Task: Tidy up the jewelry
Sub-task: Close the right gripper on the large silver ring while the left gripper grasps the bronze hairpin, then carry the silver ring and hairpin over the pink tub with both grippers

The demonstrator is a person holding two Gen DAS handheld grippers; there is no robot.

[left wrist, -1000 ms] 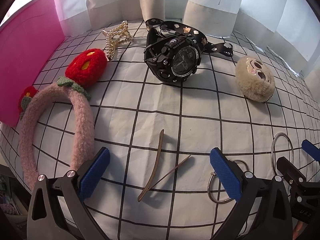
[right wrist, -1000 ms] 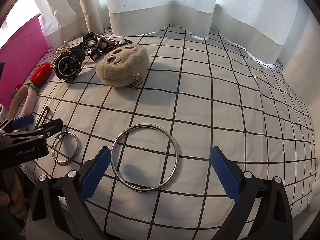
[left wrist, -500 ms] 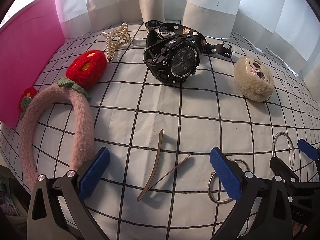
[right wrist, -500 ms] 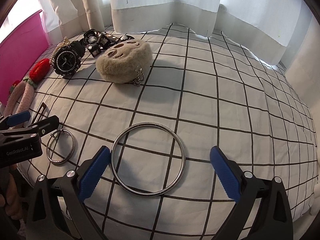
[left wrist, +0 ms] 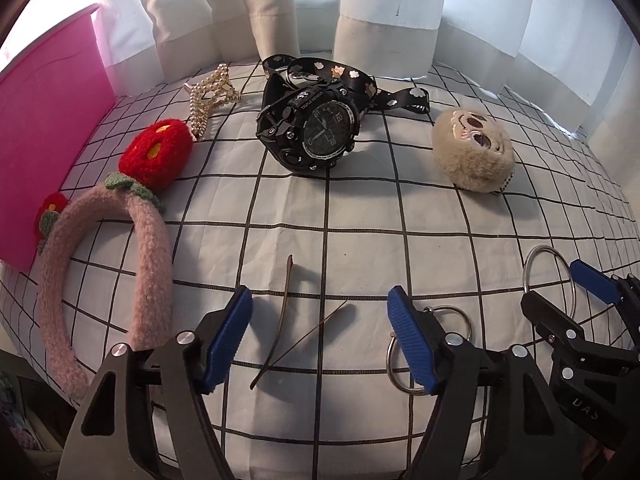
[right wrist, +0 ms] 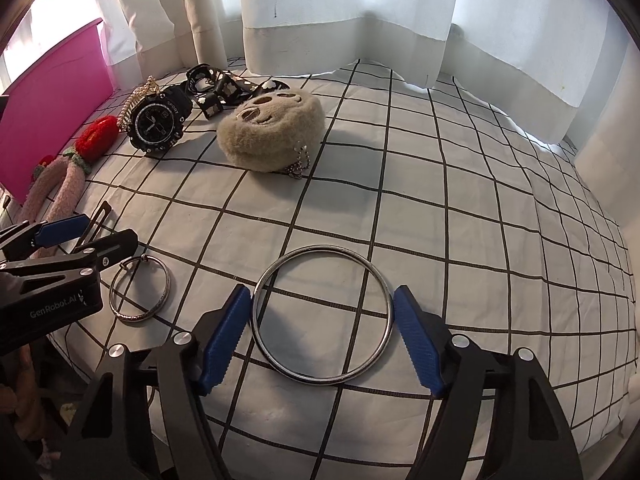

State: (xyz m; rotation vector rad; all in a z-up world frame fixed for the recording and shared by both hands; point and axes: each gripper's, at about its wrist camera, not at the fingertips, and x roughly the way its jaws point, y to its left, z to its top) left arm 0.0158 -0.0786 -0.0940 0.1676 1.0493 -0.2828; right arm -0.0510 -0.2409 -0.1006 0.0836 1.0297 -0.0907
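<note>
My left gripper (left wrist: 320,340) hovers low over the checked cloth (left wrist: 360,216). Its jaws are closing, and a thin brown hair clip (left wrist: 286,300) lies between the pads, untouched. A small silver ring (left wrist: 460,313) lies just right of its right finger. My right gripper (right wrist: 320,336) straddles a large silver bangle (right wrist: 324,247) that lies flat. Its jaws are closing too, and the pads stand just outside the rim, not pressing. From the right wrist view, the left gripper (right wrist: 90,236) is at the left, beside the small ring (right wrist: 166,284).
Toward the back lie a black watch (left wrist: 320,132), a black patterned lanyard (left wrist: 352,76), a pearl hair claw (left wrist: 208,96) and a beige plush pouch (left wrist: 472,156). A pink fuzzy headband (left wrist: 148,260) with red flowers lies at the left by a pink box (left wrist: 44,120). White curtains hang behind.
Both grippers' jaws have narrowed from wide open, the left around the hair clip and the right around the large bangle. Neither hand has shifted much.
</note>
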